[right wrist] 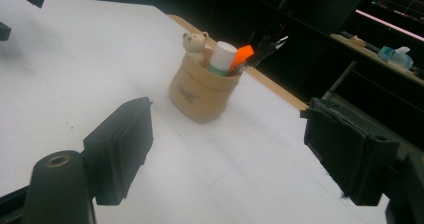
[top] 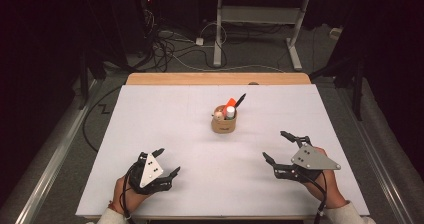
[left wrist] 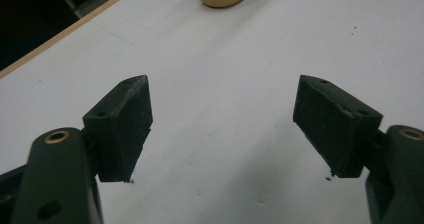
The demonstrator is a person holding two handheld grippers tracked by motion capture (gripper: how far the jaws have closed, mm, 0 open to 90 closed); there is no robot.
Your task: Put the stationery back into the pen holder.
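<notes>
Nothing is handled yet: the pen cup (top: pixel 224 120), holding a glue stick (right wrist: pixel 221 57), orange marker (right wrist: pixel 241 57) and dark pens, stands untouched, with the left gripper (top: pixel 168 164) and right gripper (top: pixel 276 146) both wide open, empty, well short of it.

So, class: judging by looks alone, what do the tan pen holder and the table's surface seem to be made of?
Pen holder: probably matte ceramic or moulded resin; smooth tan wall, rolled rim, small bear figure.
Table surface: matte white sheet, likely laminate or paper, with a bare wood edge behind.
</notes>
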